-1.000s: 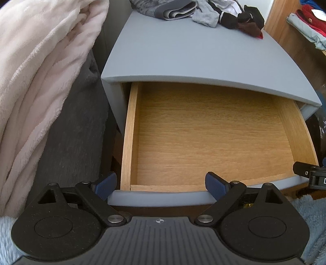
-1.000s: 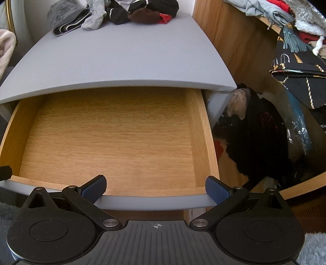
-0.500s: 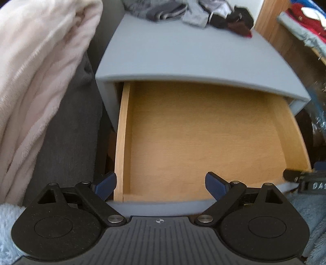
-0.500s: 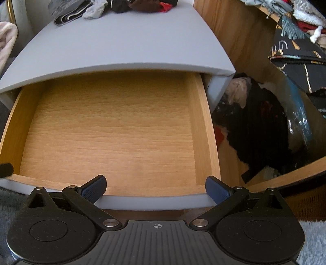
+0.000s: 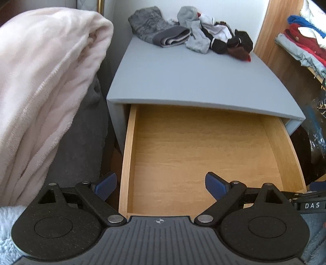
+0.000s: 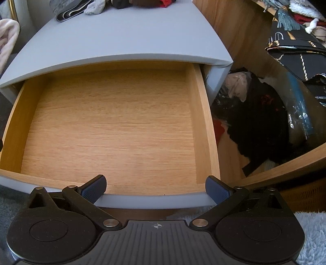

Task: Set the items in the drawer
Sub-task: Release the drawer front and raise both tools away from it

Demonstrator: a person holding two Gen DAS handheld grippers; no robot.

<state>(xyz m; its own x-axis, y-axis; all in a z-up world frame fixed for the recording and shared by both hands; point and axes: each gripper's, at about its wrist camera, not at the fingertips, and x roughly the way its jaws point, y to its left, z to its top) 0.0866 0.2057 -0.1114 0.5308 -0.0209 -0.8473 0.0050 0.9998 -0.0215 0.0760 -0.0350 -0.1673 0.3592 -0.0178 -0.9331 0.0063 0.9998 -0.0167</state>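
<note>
A grey nightstand (image 5: 195,81) has its top drawer (image 5: 128,155) pulled out, wooden inside and with nothing in it. At the back of the nightstand's top lies a heap of small clothes: a folded dark grey garment (image 5: 161,32), a light grey sock (image 5: 195,34), and black and dark red socks (image 5: 238,46). My left gripper (image 5: 161,184) hovers open above the drawer's front left corner. My right gripper (image 6: 155,188) stands open over the drawer's grey front panel (image 6: 154,200). The folded garment (image 6: 69,12) and the sock (image 6: 95,8) show at the right wrist view's top edge.
A pink fleece blanket (image 5: 40,85) over a dark grey bed side hangs left of the nightstand. A wooden wardrobe side (image 5: 285,67) and shelves of clothes (image 5: 301,42) are on the right. Dark clothes and bags (image 6: 258,120) are piled on the floor beside the drawer.
The drawer has slid further out. My left gripper has risen and tilted up, bringing the clothes pile fully into view. My right gripper has moved closer over the drawer front. Both stay open.
</note>
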